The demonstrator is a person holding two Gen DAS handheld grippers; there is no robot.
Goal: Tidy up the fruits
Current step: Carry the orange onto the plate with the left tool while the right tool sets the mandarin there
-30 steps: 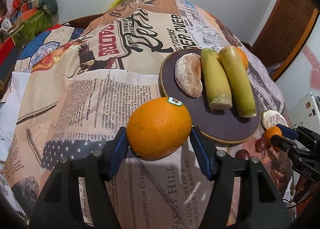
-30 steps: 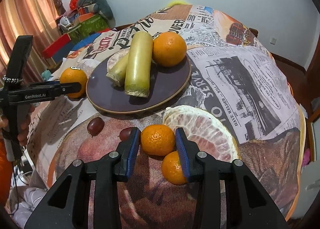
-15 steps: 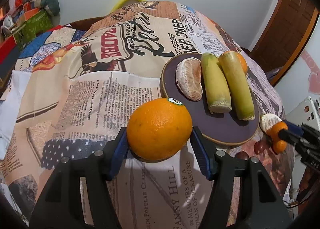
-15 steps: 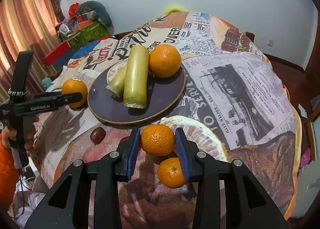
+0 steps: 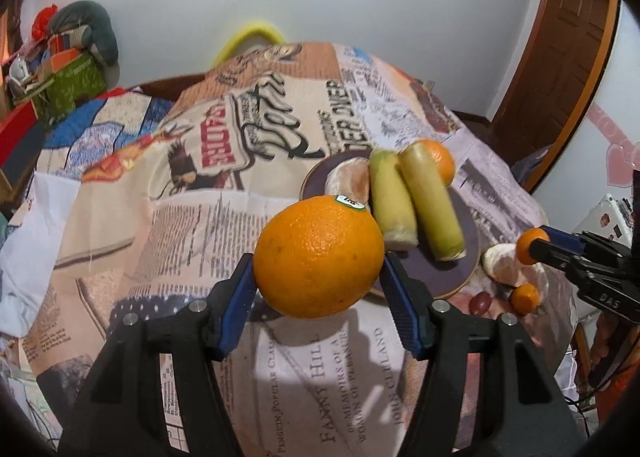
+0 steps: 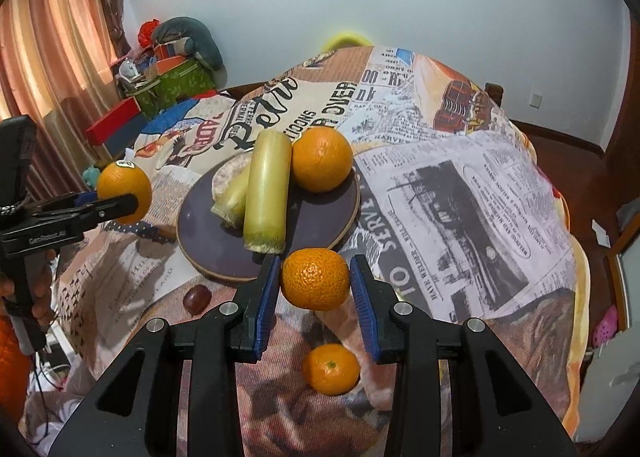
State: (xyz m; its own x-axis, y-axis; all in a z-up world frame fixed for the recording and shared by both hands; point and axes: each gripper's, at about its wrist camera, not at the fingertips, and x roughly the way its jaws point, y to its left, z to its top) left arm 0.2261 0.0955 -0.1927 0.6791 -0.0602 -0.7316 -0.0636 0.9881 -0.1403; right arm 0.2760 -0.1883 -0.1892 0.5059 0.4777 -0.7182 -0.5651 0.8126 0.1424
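Observation:
My left gripper (image 5: 320,273) is shut on a large orange with a sticker (image 5: 319,256) and holds it above the cloth, left of the dark round plate (image 5: 468,257). It also shows in the right wrist view (image 6: 120,187). My right gripper (image 6: 315,289) is shut on a small tangerine (image 6: 315,278), lifted just in front of the plate (image 6: 208,245). The plate holds two yellow-green stalk pieces (image 6: 267,193), an orange (image 6: 322,159) and a peeled citrus (image 6: 226,177).
A second tangerine (image 6: 331,369) and a peeled pomelo half (image 5: 500,263) lie on the newspaper-print cloth below my right gripper. A dark grape (image 6: 197,298) lies near the plate's front edge. Boxes and cushions (image 6: 176,65) sit at the back left.
Both grippers have risen with their fruit. The right one lifted its tangerine off the cloth and toward the plate; the second tangerine stayed behind.

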